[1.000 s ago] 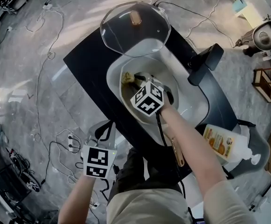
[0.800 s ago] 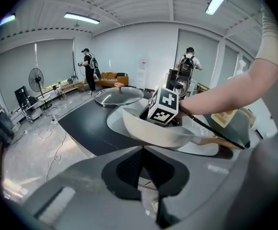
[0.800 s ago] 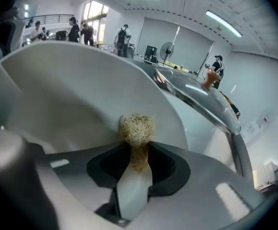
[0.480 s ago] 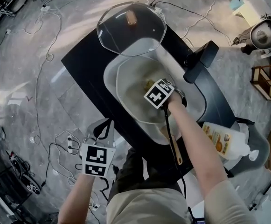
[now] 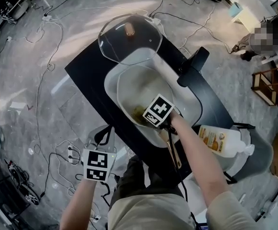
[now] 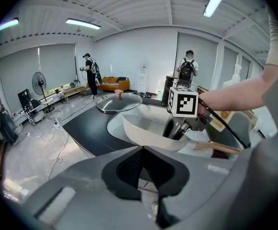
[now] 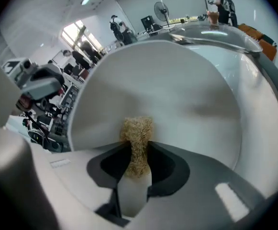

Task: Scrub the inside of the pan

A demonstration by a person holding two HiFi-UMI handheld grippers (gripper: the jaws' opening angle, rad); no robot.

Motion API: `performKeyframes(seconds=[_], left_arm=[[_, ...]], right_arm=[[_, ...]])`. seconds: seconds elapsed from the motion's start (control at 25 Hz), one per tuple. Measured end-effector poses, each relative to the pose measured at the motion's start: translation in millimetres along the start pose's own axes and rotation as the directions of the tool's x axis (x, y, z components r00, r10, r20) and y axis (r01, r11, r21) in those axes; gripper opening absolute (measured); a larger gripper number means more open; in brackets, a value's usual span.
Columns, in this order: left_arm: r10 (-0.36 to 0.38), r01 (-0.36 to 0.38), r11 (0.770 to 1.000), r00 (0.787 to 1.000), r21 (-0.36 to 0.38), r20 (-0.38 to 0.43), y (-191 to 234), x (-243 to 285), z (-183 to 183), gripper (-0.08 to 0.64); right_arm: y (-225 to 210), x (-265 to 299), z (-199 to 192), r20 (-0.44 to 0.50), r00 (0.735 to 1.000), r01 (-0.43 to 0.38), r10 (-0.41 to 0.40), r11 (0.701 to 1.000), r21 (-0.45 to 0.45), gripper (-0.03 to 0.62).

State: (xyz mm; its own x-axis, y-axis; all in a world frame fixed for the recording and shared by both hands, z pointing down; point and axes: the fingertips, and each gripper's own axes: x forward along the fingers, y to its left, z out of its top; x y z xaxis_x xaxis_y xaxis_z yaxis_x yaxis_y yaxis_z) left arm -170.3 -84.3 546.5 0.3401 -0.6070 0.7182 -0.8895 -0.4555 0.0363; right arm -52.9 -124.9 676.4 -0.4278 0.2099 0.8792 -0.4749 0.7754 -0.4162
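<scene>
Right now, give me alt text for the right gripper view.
The right gripper is shut on a tan scrub pad, pointed at the white inside of the pan. Beyond the rim are a glass lid and people.

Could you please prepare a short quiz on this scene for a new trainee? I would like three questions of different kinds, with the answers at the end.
1. Multiple choice: what does the right claw grip inside the pan?
A) a scouring pad
B) a spoon
C) nothing

2. True or false: the glass lid covers the pan.

3. Fill in: the left claw, held away from the pan, is shut and holds ____.

Key:
1. A
2. False. The lid lies off the pan, at its far side.
3. nothing
</scene>
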Motion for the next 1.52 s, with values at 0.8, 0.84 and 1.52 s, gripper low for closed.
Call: performKeyframes(seconds=[0.8,0.84,1.52], left_arm=[[0.113,-0.113,0.994,0.974,-0.013,0.199,2.3,-80.7,95.5,0.002],[0.115,-0.116,0.993,0.970,-0.010,0.214,1.1,-86.5,102.9,0.002],[0.127,-0.188,0.978,0.880,0.091,0.457,-40.1,-185.3,209.9,0.002]], right_arm=[[82.6,-222.0,40.9,0.629,0.752,0.197,-0.197,0.978,0.071,0.115],[86.9,-234.8,41.2,0.647,0.731,0.228,-0.215,0.971,0.066,0.115],[158.8,-421.4,2.5,0.872,0.348,0.414,-0.346,0.891,0.188,0.118]])
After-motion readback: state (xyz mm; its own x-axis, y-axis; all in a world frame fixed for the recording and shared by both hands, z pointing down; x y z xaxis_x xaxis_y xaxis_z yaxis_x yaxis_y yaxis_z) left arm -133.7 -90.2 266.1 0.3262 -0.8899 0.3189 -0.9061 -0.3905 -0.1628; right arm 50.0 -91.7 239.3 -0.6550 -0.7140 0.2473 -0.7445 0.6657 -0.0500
